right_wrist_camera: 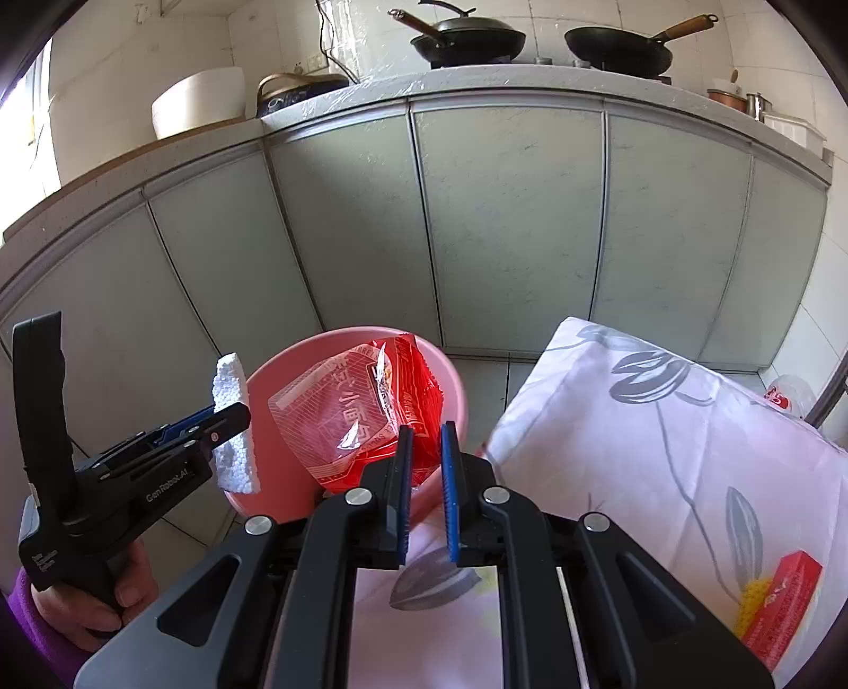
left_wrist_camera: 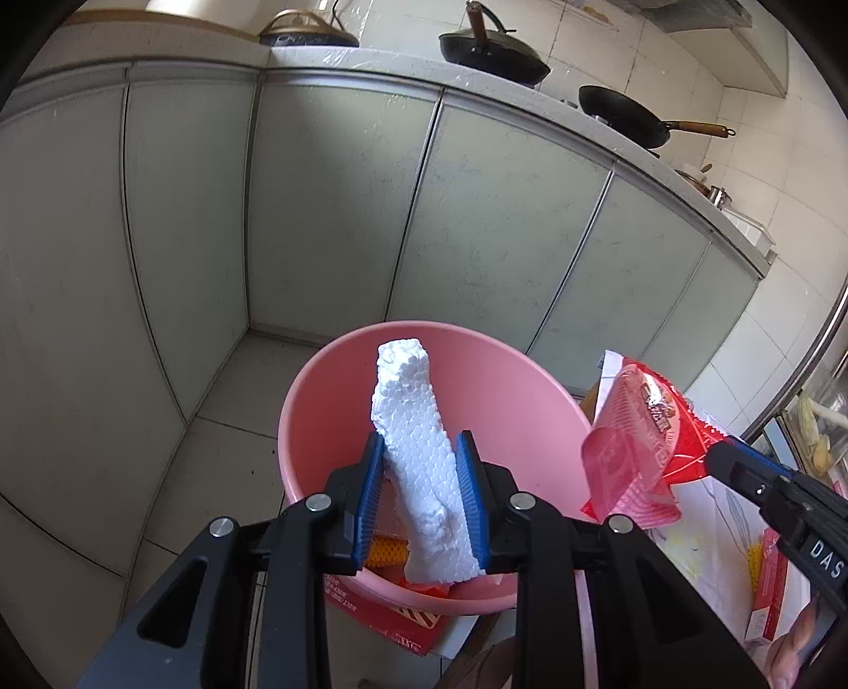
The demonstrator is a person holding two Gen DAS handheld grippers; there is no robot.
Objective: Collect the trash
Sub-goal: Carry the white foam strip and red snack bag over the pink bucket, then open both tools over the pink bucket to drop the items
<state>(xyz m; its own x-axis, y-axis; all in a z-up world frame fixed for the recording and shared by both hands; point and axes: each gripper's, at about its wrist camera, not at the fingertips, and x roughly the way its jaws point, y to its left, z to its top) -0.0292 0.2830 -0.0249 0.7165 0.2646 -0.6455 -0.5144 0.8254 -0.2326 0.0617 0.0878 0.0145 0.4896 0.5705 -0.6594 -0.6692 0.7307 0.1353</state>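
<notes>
The left gripper [left_wrist_camera: 420, 493] clamps a white foam strip [left_wrist_camera: 418, 466] between its fingers, above the pink bucket [left_wrist_camera: 519, 403]. The right gripper [right_wrist_camera: 424, 471] pinches a red wrapper [right_wrist_camera: 365, 418] ahead of its fingertips, over the same bucket.

A run of pale grey-green cabinets [left_wrist_camera: 339, 212] fills the view, their flat doors split by dark seams and meeting at an inner corner on the left. Above them runs a light stone tabletop [right_wrist_camera: 477, 85] wrapped in clear film. On the tabletop, above the cabinets, stand two black woks [right_wrist_camera: 617, 50] with wooden handles, a lidded pan [left_wrist_camera: 310, 32] and, furthest left, a white basin [right_wrist_camera: 199, 100]. Behind the tabletop the wall [right_wrist_camera: 572, 16] is white tile. Below the cabinets the floor [left_wrist_camera: 222, 424] is pale tile with dark grout. Daylight enters from the far left of the cabinets, at a bright window [right_wrist_camera: 34, 122].
</notes>
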